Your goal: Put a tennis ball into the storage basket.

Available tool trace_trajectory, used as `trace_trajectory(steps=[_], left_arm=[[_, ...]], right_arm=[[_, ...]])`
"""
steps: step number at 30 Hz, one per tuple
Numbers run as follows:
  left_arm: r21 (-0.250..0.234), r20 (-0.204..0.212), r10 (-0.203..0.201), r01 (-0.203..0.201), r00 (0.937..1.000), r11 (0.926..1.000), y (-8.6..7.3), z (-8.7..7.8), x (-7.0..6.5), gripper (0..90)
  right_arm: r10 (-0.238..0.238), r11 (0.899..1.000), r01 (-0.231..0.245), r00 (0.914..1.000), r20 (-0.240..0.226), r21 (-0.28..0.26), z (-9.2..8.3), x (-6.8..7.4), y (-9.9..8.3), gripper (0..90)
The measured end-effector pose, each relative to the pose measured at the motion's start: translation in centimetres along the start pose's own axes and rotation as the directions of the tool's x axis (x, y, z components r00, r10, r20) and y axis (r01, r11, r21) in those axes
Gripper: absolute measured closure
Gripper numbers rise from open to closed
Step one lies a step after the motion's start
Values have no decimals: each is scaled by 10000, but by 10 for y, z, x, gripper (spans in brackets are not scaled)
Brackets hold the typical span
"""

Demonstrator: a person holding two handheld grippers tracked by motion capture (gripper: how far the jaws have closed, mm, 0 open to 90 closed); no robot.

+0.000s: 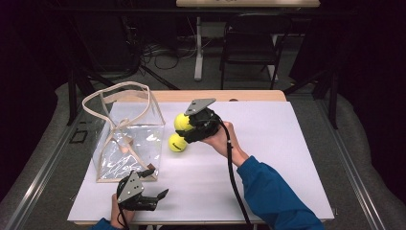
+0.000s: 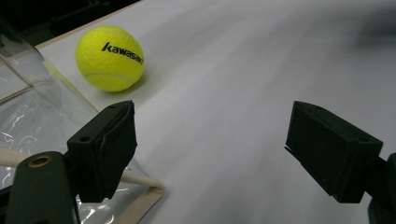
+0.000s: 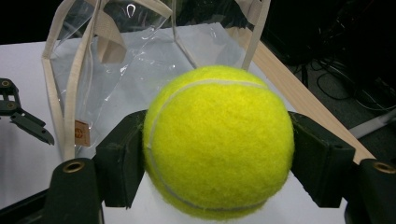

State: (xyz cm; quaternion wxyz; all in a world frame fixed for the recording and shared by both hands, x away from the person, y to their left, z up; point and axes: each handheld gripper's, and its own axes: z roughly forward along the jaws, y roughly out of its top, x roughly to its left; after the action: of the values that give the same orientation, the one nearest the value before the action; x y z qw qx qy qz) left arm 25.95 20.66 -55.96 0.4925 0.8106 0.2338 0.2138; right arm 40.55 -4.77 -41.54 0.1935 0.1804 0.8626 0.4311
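Note:
My right gripper (image 1: 186, 126) is shut on a yellow tennis ball (image 1: 181, 120), holding it just above the white table cover beside the clear bag (image 1: 127, 139). In the right gripper view both pads press the sides of the ball (image 3: 219, 140), and the beige-trimmed bag (image 3: 116, 60) stands right behind it. A second yellow ball (image 1: 177, 142) lies on the table below the held one, close to the bag's right wall. It appears as the ball marked "kawasaki" (image 2: 110, 58) in the left gripper view. My left gripper (image 1: 157, 183) rests open near the front edge by the bag's near corner, nothing between its jaws (image 2: 215, 149).
The bag's long beige handles (image 1: 117, 91) loop up over its open top. A white sheet (image 1: 268, 143) covers the wooden table, with bare space to the right. Beyond the far edge stand a dark folding chair (image 1: 251, 43) and floor cables (image 1: 165, 55).

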Motion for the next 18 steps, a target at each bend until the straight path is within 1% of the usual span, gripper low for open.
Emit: trace_trajectory(steps=[4,10,11,18], left_arm=[[-2,-4,5,-5,10000,10000,0,0,0,161],[-31,23,5,-4,10000,10000,0,1,0,161],[-29,16,8,-8,10000,10000,0,0,0,161],[-40,32,-24,24,10000,10000,0,0,0,161]], right_arm=[[25,9999,-24,10000,-13,100,3,-3,4,264],[-82,9997,81,10000,4,237,8,-6,9,264],[-41,9997,41,10000,-20,247,8,-6,10,264],[-141,9997,143,9999,-60,220,12,-7,18,264]])
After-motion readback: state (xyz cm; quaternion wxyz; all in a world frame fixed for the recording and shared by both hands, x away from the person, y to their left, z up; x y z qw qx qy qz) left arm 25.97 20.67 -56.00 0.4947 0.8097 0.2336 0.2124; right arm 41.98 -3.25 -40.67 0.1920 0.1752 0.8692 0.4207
